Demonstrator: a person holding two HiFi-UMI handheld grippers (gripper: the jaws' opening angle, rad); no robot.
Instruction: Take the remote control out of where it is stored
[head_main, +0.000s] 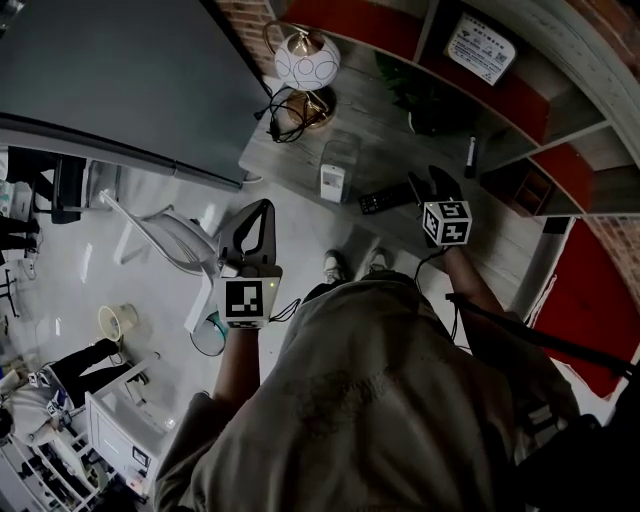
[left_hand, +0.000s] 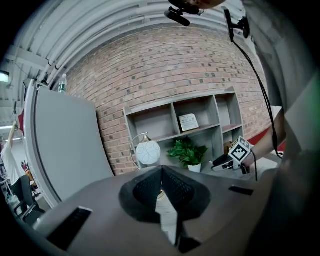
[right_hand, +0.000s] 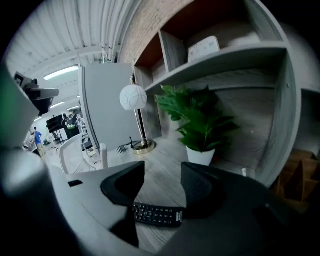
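Observation:
The black remote control (head_main: 383, 199) lies flat on the grey wooden table (head_main: 290, 160), just in front of the shelf unit (head_main: 520, 110). My right gripper (head_main: 428, 180) hovers over the remote's right end, its jaws open. In the right gripper view the remote control (right_hand: 157, 215) runs crosswise under the right gripper (right_hand: 163, 172), both ends hidden behind the jaws, which stand well apart. My left gripper (head_main: 262, 208) is held off the table's front edge over the floor. In its own view the left gripper (left_hand: 161, 169) is shut with nothing in it.
A lamp with a white globe (head_main: 307, 60) and tangled cables (head_main: 285, 115) stand at the table's back left. A potted plant (head_main: 420, 95) sits by the shelf. A small clear-topped box (head_main: 335, 170) stands left of the remote. A white chair (head_main: 160, 235) is on the floor.

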